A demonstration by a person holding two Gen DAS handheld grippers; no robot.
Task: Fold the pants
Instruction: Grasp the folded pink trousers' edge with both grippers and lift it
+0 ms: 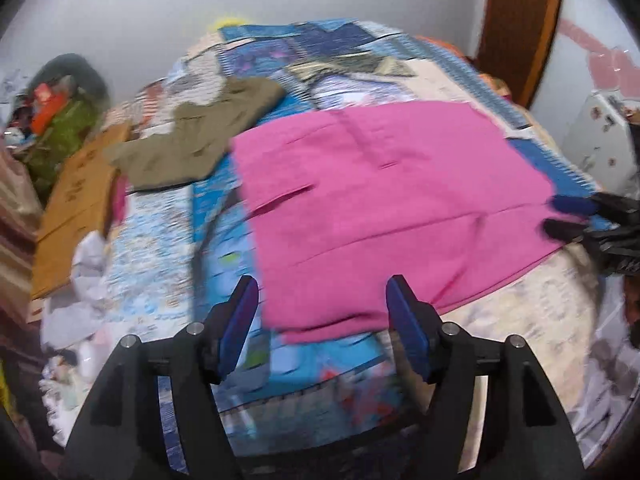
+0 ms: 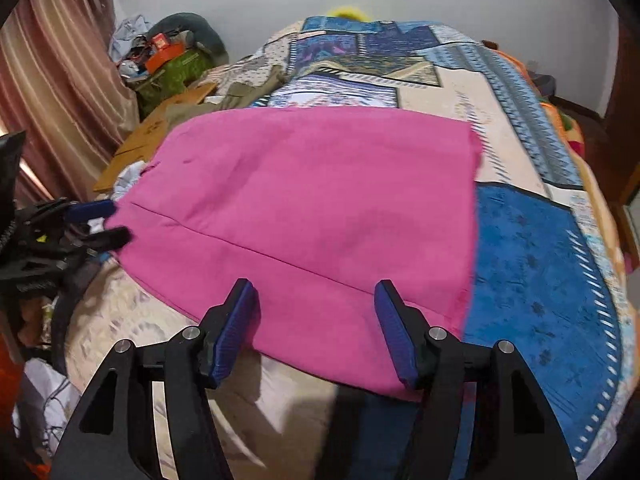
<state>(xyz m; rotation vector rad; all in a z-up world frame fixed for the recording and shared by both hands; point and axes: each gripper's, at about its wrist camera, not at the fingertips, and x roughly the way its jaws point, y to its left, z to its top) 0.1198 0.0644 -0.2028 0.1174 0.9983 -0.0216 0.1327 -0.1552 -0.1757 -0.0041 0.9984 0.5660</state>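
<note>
Pink pants point(image 1: 384, 200) lie folded flat on the patterned bedspread point(image 1: 224, 240). My left gripper point(image 1: 322, 284) stands open just above their near left corner, blue pads apart and clear of the cloth. In the right wrist view the pink pants point(image 2: 312, 208) fill the middle. My right gripper point(image 2: 314, 286) is open over their near edge, with nothing pinched. Each gripper shows in the other's view: the right gripper point(image 1: 560, 214) at the pants' right edge, the left gripper point(image 2: 112, 222) at their left edge, both with fingers apart.
An olive garment point(image 1: 200, 128) lies folded on the bed beyond the pants, to the left. A cardboard box point(image 1: 76, 200) and crumpled white cloth point(image 1: 88, 264) sit at the bed's left side. A curtain point(image 2: 52, 80) and a clutter pile point(image 2: 168, 60) stand at the far left.
</note>
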